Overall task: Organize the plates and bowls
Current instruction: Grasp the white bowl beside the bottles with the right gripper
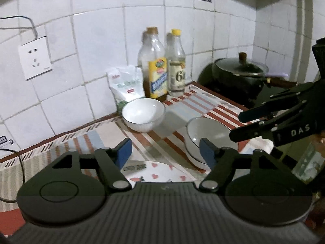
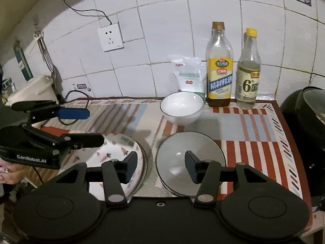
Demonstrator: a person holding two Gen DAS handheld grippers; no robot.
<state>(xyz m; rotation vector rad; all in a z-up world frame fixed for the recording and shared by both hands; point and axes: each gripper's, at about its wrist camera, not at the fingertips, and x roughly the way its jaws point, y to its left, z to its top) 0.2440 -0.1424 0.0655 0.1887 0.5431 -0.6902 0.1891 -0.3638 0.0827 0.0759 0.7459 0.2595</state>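
On striped cloth [image 2: 254,126], white bowl [image 2: 181,107] and stacked bowls [image 2: 190,162] stand mouth-up.

We inspected 2 matte black grippers. The left gripper [image 1: 165,152] carried blue pads on its fingers [image 1: 124,152], round silver pivot pins, a ribbed housing and white "GenRobot.AI" lettering. The right gripper [image 2: 160,167] had darker pads, 2 disc-shaped covers and white "DAS" lettering. Painted fingernails showed on the hand [image 2: 11,172].
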